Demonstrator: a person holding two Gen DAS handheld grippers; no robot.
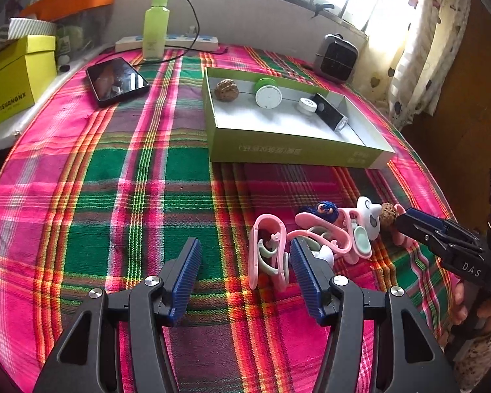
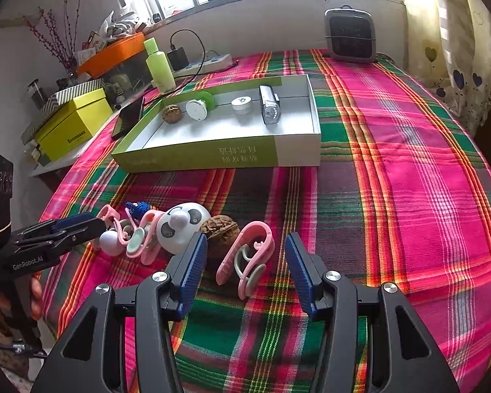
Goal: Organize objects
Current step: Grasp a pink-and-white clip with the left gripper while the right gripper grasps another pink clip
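Observation:
A pile of small things lies on the plaid cloth: pink clips, a white panda toy (image 2: 180,226), a walnut (image 2: 219,232), a blue knitted piece (image 2: 137,208). My left gripper (image 1: 245,262) is open low over the cloth, with one pink clip (image 1: 268,252) lying between its fingers close to the right pad, untouched. My right gripper (image 2: 245,258) is open too, around another pink clip (image 2: 245,255) that touches neither pad; the walnut sits by its left finger. In each wrist view the other gripper shows at the side, the right gripper (image 1: 401,221) and the left gripper (image 2: 96,226).
A green and white box tray (image 1: 294,154) (image 2: 212,157) behind the pile holds a walnut, a round white case, a small jar and a black and silver item. Further back are a phone (image 1: 116,80), green bottle (image 1: 155,23), power strip, yellow box (image 1: 13,78) and heater (image 2: 350,34).

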